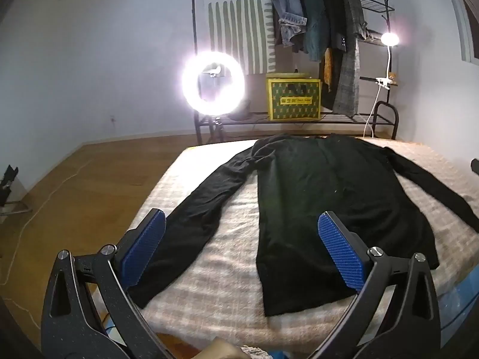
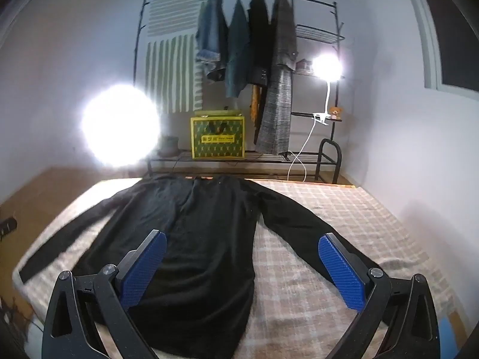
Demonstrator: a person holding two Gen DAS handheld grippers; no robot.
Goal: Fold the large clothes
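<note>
A black long-sleeved top (image 1: 323, 197) lies flat on a bed with a beige checked cover (image 1: 227, 257), hem toward me, sleeves spread to both sides. My left gripper (image 1: 241, 227) is open and empty, held above the near edge between the left sleeve (image 1: 191, 218) and the body. In the right wrist view the same top (image 2: 203, 239) lies spread out on the cover (image 2: 329, 209). My right gripper (image 2: 242, 248) is open and empty above the hem and the right sleeve (image 2: 302, 230).
A black clothes rack (image 2: 335, 89) with hanging garments (image 2: 260, 48) stands past the bed's far end, with a yellow-green box (image 2: 218, 137) on its lower shelf. A ring light (image 1: 213, 83) and a clip lamp (image 1: 389, 39) glare. Wooden floor (image 1: 74, 197) lies to the left.
</note>
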